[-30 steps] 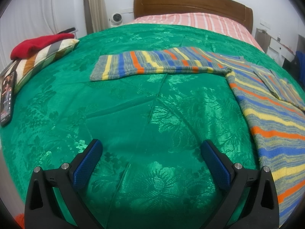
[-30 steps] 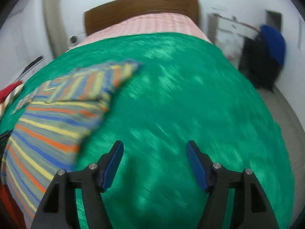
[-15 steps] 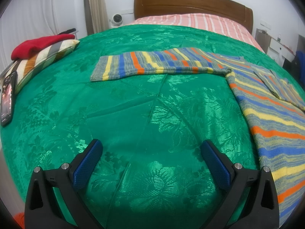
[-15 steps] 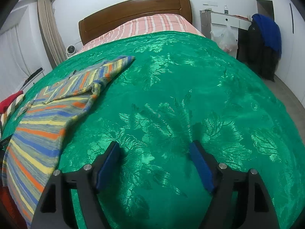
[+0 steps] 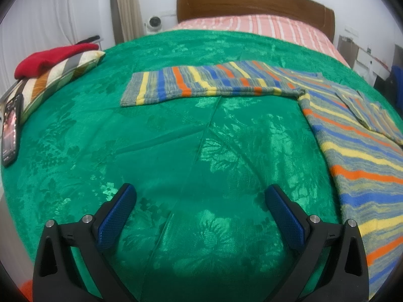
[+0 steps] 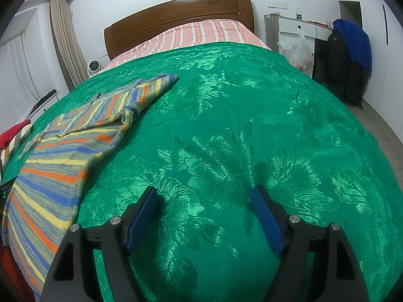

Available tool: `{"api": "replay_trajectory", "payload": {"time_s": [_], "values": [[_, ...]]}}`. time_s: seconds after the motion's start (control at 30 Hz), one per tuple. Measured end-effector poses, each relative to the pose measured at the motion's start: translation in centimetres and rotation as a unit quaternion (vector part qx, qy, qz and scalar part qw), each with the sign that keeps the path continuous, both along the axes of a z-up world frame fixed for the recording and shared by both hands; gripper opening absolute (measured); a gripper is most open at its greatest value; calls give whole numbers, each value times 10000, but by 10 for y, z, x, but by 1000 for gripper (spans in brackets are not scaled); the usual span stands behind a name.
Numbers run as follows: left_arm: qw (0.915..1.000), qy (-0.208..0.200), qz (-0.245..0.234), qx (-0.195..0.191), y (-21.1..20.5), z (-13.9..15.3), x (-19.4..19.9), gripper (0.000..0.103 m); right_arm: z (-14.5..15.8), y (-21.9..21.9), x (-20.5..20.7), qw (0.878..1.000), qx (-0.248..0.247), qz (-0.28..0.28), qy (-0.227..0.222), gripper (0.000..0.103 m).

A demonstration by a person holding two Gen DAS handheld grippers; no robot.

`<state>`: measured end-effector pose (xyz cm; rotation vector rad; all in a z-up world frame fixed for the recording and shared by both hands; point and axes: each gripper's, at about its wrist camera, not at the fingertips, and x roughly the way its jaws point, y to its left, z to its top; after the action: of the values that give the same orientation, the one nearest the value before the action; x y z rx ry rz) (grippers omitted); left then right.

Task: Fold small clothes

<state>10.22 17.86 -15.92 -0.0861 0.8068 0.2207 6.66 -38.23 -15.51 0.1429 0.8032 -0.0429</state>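
Left gripper (image 5: 200, 197) and right gripper (image 6: 204, 200) are both being held wide apart, empty, over the shiny green floral bedspread (image 5: 201, 138). The striped knitted sweater (image 5: 352, 146) is lying flat; its outstretched sleeve is only being shown leftside, the blue jacket (image 6: 355, 42) rightside.

1. Left tongs (image 5: 200, 201): spread wide, blue-padded fingers (image 5: 117, 215) angled outward, nothing held between them.
2. Black frame with silver pivot screws at the base of each finger.
3. Right tongs (image 6: 205, 205): parted as well, somewhat narrower, blue pads (image 6: 267, 222) facing inward, gap empty.
4. Both pointing forward, held low and level.
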Motion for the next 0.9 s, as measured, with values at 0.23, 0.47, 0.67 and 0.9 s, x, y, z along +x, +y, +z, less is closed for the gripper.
{"api": "replay_trajectory", "payload": {"time_s": [0.23, 0.47, 0.67, 0.9], "values": [[9823, 165, 33, -1867, 61, 48, 17, 102, 1, 0, 0, 10000, -12, 2, -21, 77], [9597, 548, 929, -2596, 175, 55, 112, 101, 0, -2, -1, 10000, -13, 10, -66, 77], [9621, 1318, 604, -2309, 166, 22, 171, 79, -1, -2, 0, 10000, -63, 4, -56, 77], [9755, 1015, 571, -1864, 150, 48, 176, 2, -1, -1, 0, 10000, -55, 13, -66, 78]]}}
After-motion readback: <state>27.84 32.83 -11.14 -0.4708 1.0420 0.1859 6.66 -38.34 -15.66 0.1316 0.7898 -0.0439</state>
